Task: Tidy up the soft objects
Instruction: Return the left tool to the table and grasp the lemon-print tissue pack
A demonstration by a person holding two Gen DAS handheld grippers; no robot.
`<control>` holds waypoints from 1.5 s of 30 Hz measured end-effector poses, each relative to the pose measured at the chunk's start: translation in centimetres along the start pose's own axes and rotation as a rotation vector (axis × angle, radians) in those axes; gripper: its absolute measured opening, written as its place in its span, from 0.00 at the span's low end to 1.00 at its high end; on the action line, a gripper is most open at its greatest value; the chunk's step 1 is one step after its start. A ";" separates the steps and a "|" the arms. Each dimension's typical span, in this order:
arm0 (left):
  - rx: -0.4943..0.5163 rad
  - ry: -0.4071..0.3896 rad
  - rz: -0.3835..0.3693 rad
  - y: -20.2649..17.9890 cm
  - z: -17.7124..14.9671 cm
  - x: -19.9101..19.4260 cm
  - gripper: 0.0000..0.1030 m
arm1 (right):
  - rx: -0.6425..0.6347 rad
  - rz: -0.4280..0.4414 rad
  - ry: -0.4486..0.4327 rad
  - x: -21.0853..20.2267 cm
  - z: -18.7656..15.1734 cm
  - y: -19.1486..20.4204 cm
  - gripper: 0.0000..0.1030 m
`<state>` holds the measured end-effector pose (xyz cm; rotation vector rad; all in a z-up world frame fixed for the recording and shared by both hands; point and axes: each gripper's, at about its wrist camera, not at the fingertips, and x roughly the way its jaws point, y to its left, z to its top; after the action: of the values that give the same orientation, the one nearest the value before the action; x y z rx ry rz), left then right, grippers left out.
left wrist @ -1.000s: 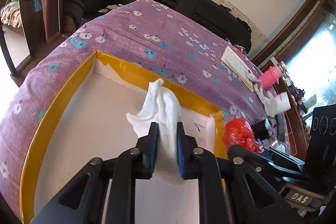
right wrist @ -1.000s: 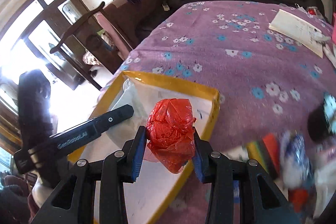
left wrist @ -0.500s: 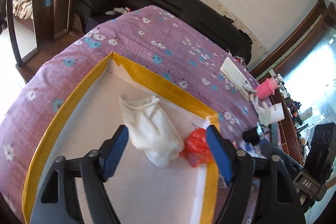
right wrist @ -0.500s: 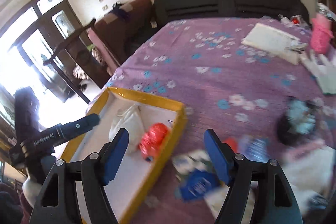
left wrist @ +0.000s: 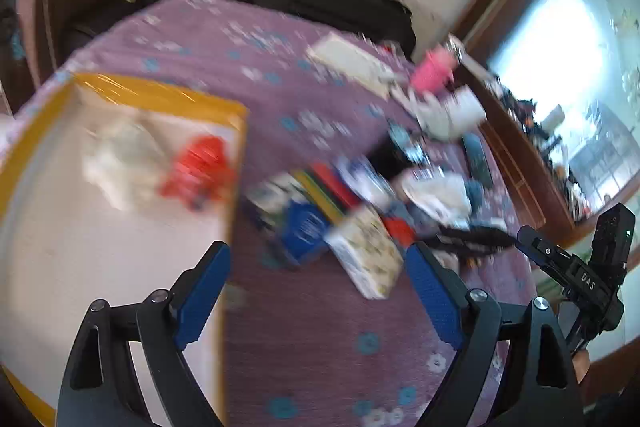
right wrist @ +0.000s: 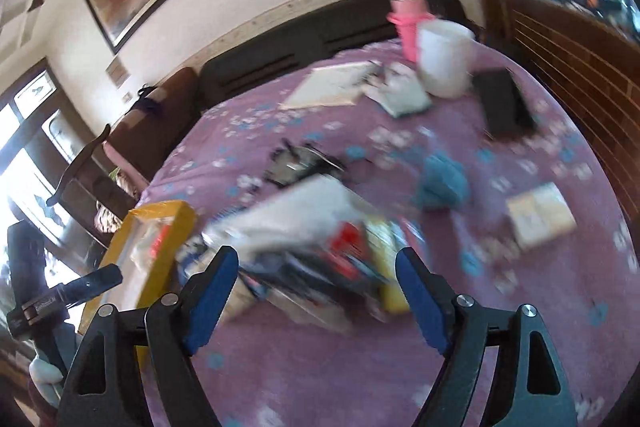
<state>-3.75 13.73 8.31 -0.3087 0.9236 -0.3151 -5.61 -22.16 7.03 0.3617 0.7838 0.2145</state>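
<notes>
crumpled red bag (left wrist: 198, 171) beside limp white cloth (left wrist: 120, 163) in yellow-rimmed box (left wrist: 160, 95).

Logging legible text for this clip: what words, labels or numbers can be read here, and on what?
"DAS": on the right gripper's body, seen from the left wrist.
White lettering on the left gripper's body, seen from the right wrist: too blurred to read.
Print on the packets in the pile on the bedspread: blurred, unreadable.
Papers further back: too small to read.
</notes>
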 end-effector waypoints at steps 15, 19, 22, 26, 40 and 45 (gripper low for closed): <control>0.275 0.221 0.027 -7.2 -2.6 8.8 0.38 | 0.155 -0.088 -0.024 -4.6 -2.2 -10.5 0.83; 0.400 0.221 0.031 -8.6 -5.4 5.7 0.41 | 0.159 -0.090 -0.006 -3.9 -2.4 -11.5 0.83; 0.419 0.169 0.021 -8.4 -6.0 3.7 0.76 | 0.171 -0.083 0.002 -3.4 -2.6 -11.8 0.83; 0.552 0.065 0.049 -9.9 -6.3 3.2 0.87 | 0.170 -0.082 0.025 -2.8 -2.8 -11.5 0.83; 0.602 0.331 -0.201 -11.1 -7.2 6.6 0.94 | 0.172 -0.127 0.020 -3.5 -2.4 -12.2 0.86; 0.637 0.242 -0.123 -10.5 -8.5 3.5 0.94 | 0.219 -0.127 0.034 -2.6 -2.5 -13.8 0.86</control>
<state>-10.10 1.72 5.13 0.2668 0.9915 -0.7491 -8.39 -35.08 1.63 0.5137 0.8635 0.0152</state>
